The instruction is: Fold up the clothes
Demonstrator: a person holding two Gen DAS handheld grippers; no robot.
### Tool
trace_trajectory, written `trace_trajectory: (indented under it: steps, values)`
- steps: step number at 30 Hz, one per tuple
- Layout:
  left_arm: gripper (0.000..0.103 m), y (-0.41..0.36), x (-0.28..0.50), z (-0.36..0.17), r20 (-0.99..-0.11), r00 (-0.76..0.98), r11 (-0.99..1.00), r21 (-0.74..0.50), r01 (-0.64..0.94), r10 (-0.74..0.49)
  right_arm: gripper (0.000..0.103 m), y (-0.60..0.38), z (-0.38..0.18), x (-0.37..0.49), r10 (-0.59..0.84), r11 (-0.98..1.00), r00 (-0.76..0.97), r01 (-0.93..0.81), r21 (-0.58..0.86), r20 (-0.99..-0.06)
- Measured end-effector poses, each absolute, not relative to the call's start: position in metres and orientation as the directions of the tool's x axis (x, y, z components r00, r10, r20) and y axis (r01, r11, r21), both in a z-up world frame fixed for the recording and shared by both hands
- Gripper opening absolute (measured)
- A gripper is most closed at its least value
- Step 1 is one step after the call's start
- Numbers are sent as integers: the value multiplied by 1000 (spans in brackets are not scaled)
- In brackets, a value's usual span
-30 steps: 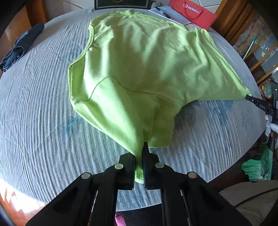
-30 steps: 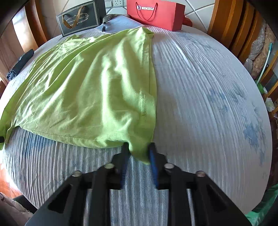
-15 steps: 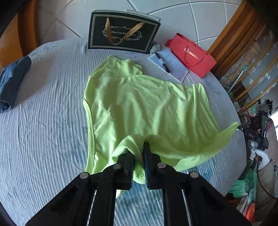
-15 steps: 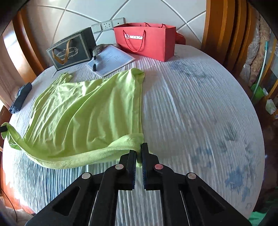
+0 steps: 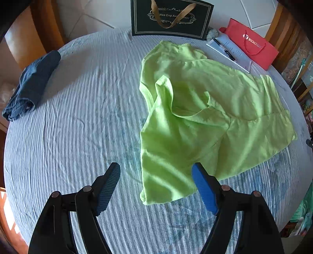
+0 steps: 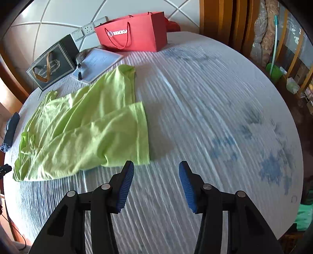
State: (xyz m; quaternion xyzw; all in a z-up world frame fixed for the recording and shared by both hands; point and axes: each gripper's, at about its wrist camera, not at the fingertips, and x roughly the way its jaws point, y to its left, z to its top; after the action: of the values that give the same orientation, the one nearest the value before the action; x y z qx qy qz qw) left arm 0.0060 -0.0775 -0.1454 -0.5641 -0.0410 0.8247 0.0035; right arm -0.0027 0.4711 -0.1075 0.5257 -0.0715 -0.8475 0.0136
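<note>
A lime-green T-shirt point(image 5: 205, 117) lies on the round table, its near half folded back over the far half, with wrinkles at the fold. My left gripper point(image 5: 156, 172) hangs open above the shirt's near corner, nothing between its fingers. In the right wrist view the same shirt point(image 6: 88, 132) lies to the left, its folded hem edge running toward me. My right gripper point(image 6: 156, 170) is open just right of that near hem corner, over bare tablecloth and holding nothing.
The table wears a striped white-blue cloth point(image 5: 78, 136). A dark blue folded garment point(image 5: 31, 86) lies at the left edge. A black gift bag point(image 5: 170, 17), a red bag point(image 5: 252, 45) and a notepad with a pen point(image 5: 228, 52) stand at the back. Wooden chairs ring the table.
Both grippers carried the shirt's near edge forward over the far half, then opened and let it go. The shirt now lies folded; both grippers have drawn back empty.
</note>
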Motion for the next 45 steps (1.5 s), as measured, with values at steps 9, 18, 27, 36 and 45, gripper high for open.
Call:
trace_trajectory:
  steps: [9,18,27,36,45]
  values:
    - [76,-63,-3,-160,-928,-367,-985,-123,119,71,48,463,-120,-33,-209,-976,-426,36,214,-880]
    - [8,-45,-3,-152,-941,-321,-988,-134,73,104,3,435,-144,-65,-200,-980,-349,76,186,-915]
    - [8,-71,57,-141,-972,-217,-995,-96,-7,95,3,466,-122,-2,-192,-981,-284,83,176,-939]
    - [50,-74,50,-119,-937,-336,-995,-100,-9,97,31,456,-117,0,-83,-995,-287,82,62,-954]
    - [50,-66,24,-116,-919,-384,-995,-65,-69,87,31,340,-67,-19,-301,-919,-399,365,151,-866]
